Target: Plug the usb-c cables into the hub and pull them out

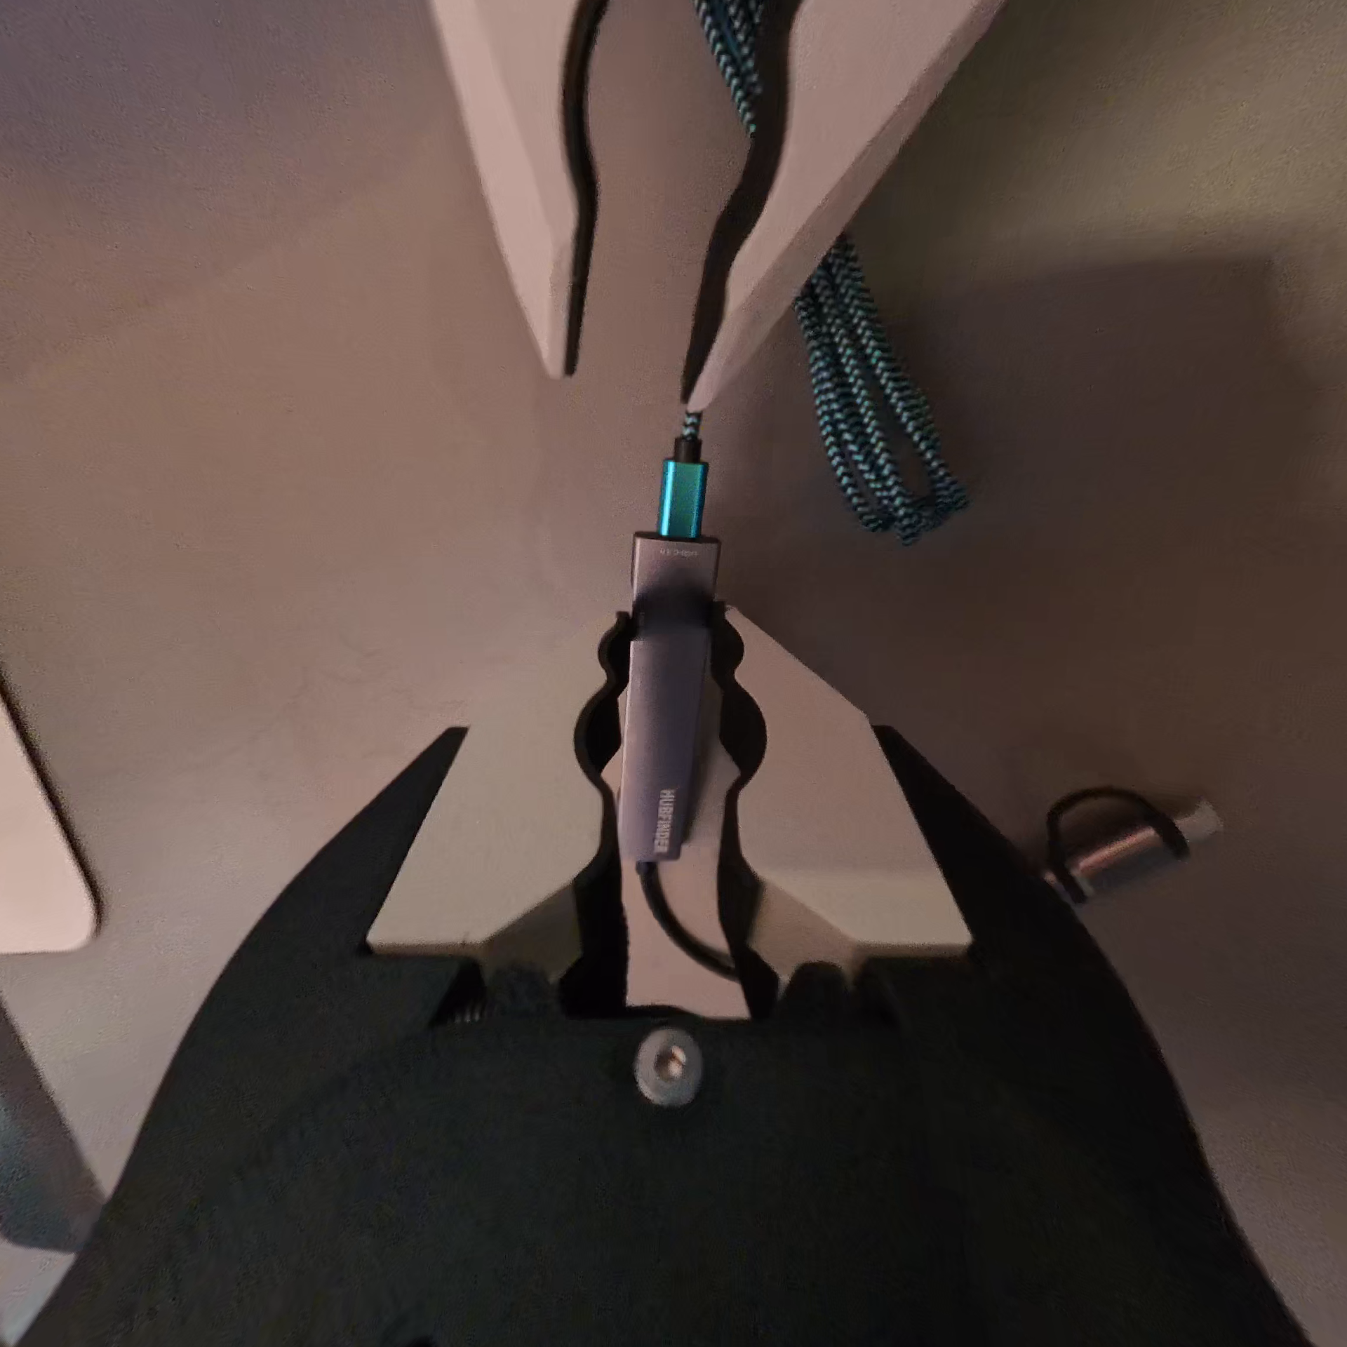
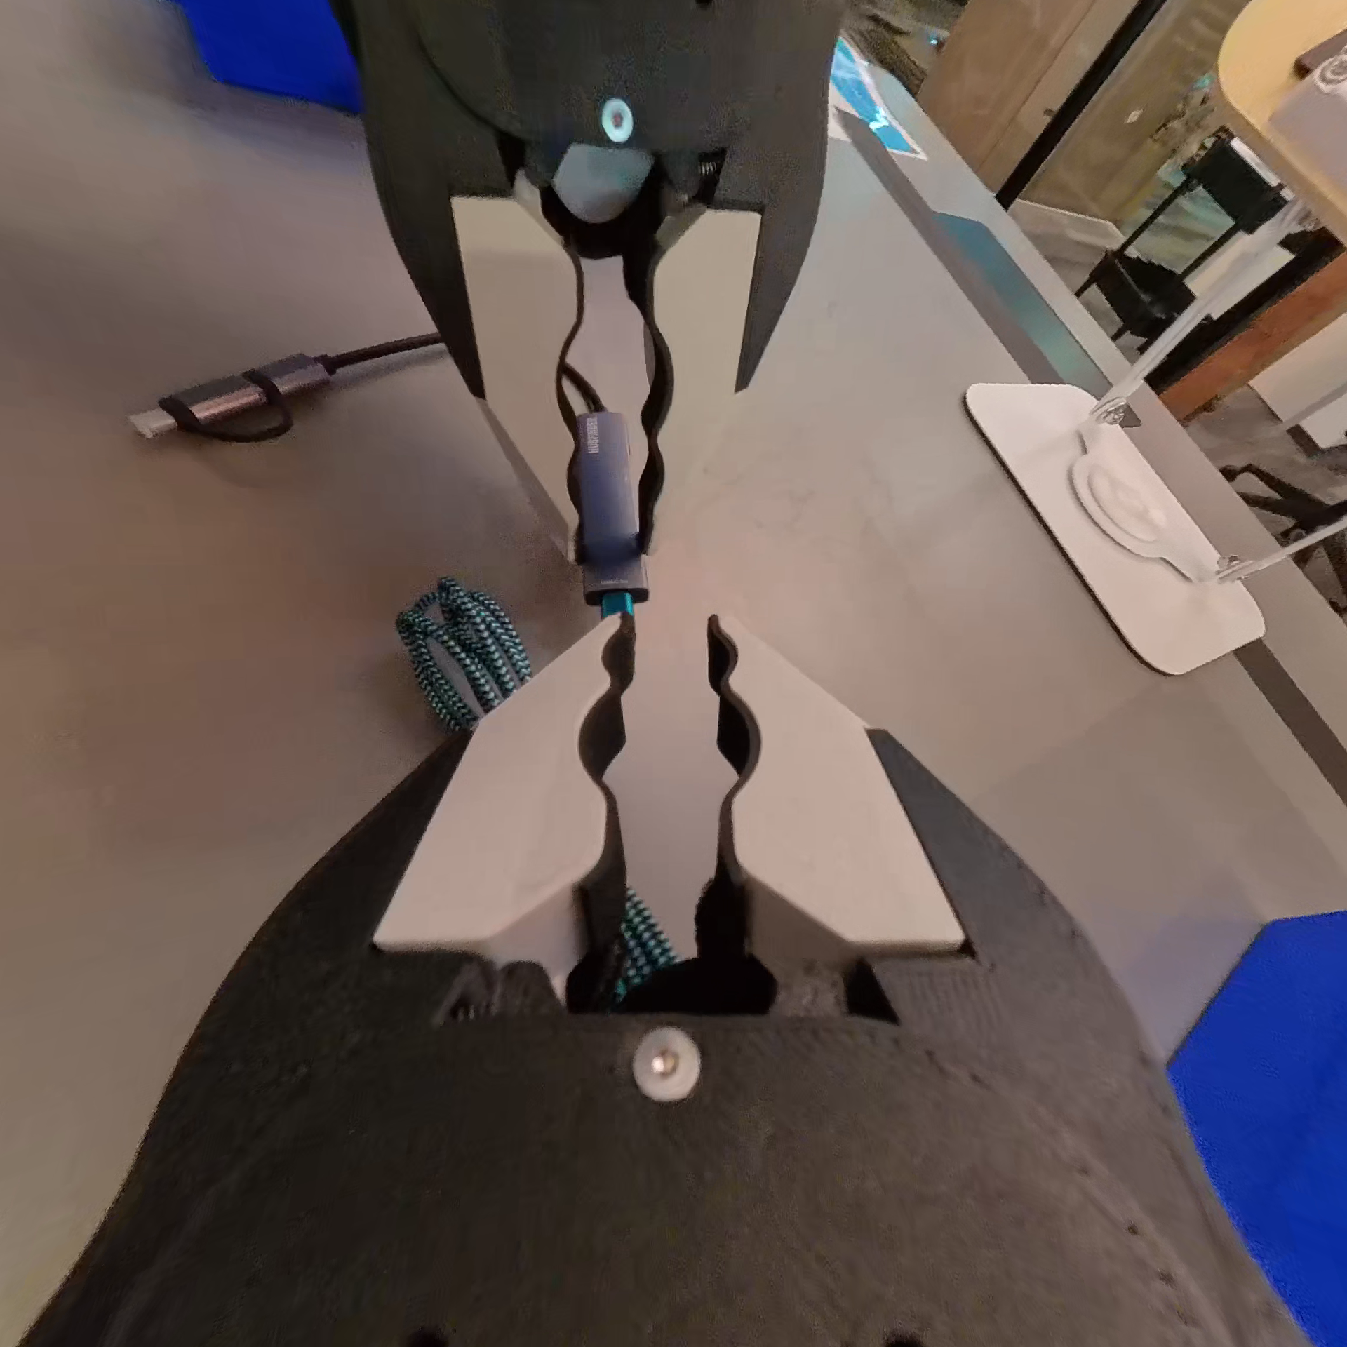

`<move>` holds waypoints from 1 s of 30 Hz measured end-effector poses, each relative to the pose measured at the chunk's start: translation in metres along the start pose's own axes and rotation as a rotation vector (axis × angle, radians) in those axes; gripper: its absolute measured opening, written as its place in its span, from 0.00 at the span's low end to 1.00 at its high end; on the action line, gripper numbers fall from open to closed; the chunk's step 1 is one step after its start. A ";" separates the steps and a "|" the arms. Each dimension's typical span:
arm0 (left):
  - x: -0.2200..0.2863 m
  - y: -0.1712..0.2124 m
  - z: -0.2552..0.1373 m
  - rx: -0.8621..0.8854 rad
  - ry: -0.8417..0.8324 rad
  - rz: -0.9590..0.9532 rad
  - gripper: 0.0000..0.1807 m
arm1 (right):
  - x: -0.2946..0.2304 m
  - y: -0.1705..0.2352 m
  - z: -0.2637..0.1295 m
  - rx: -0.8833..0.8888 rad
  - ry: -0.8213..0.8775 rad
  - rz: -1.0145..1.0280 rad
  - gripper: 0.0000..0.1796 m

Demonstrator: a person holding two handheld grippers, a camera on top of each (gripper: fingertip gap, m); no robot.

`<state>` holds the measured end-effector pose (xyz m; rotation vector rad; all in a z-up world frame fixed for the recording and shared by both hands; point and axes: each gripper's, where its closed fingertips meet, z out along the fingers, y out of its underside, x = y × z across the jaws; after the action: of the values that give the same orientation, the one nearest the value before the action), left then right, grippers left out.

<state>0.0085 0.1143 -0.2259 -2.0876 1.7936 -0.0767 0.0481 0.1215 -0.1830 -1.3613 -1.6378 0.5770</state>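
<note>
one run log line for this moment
left gripper: shut on hub | teal usb-c plug: seated in hub | right gripper: open, cable between fingers

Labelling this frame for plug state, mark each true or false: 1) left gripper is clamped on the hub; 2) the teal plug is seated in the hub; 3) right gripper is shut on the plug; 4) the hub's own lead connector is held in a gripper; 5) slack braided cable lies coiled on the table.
1) True: the left gripper is shut on the grey hub.
2) True: the teal USB-C plug sits in the hub's end port.
3) False: the right gripper is open, its fingers apart.
4) False: the hub's lead connector lies on the table.
5) True: the teal braided cable is coiled there.
</note>
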 end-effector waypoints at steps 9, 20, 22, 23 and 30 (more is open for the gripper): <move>-0.019 0.035 -0.087 0.050 -0.204 -0.242 0.25 | 0.000 0.008 -0.002 0.071 0.103 0.012 0.06; -0.006 0.223 -0.236 0.117 -0.452 -0.786 0.19 | 0.013 0.011 -0.003 0.071 0.160 0.051 0.06; -0.007 0.237 -0.225 0.177 -0.439 -0.882 0.21 | 0.012 0.010 -0.003 0.071 0.160 0.044 0.06; -0.011 0.241 -0.219 0.214 -0.437 -0.915 0.22 | 0.012 0.009 -0.003 0.074 0.161 0.043 0.06; -0.044 0.224 -0.189 0.604 -0.231 -1.111 0.11 | 0.015 0.012 -0.004 0.068 0.179 0.047 0.07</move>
<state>-0.2650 0.0848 -0.1142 -2.1955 0.2450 -0.5555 0.0580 0.1380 -0.1852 -1.3642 -1.4339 0.5180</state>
